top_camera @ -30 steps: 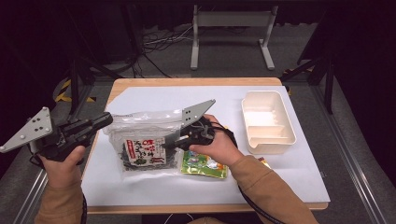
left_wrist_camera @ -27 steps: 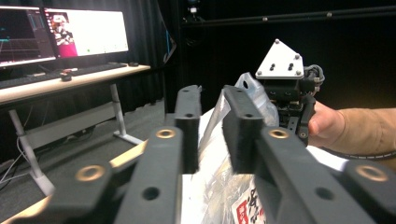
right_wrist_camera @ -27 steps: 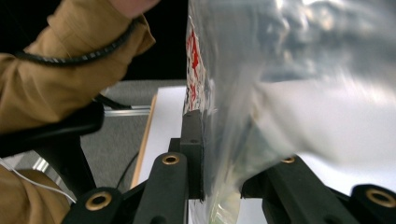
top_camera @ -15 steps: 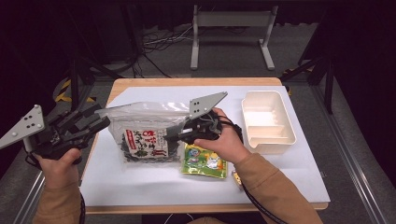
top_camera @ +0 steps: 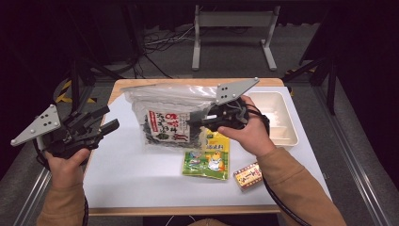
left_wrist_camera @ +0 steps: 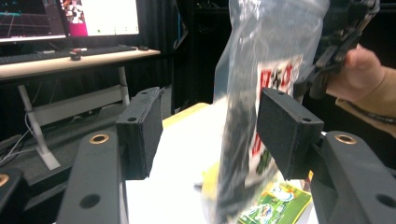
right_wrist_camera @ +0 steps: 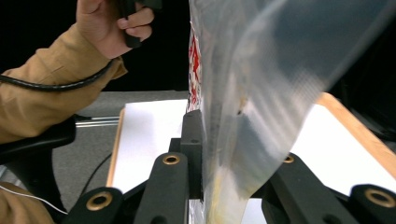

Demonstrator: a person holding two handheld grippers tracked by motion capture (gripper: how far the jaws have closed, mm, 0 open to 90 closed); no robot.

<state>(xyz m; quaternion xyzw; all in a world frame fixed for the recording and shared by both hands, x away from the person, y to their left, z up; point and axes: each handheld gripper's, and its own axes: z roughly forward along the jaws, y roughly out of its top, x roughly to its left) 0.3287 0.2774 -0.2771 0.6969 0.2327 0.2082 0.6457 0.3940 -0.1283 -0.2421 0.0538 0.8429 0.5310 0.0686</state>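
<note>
Left gripper (left_wrist_camera: 210,135) jaws spread wide, nothing between pads. Beyond gap, clear plastic bag (left_wrist_camera: 261,93) hangs upright above white table (left_wrist_camera: 182,154), red-and-white label on its face, dark contents in lower part. Right gripper (left_wrist_camera: 334,46) at upper right clamps bag's upper edge; hand (left_wrist_camera: 357,70) and tan sleeve (left_wrist_camera: 373,109) behind it. Green-and-yellow packet (left_wrist_camera: 275,205) lies flat on table under bag, toward near edge. Far left: desk (left_wrist_camera: 70,63) with keyboard (left_wrist_camera: 42,53), lit monitors (left_wrist_camera: 70,18) above.
</note>
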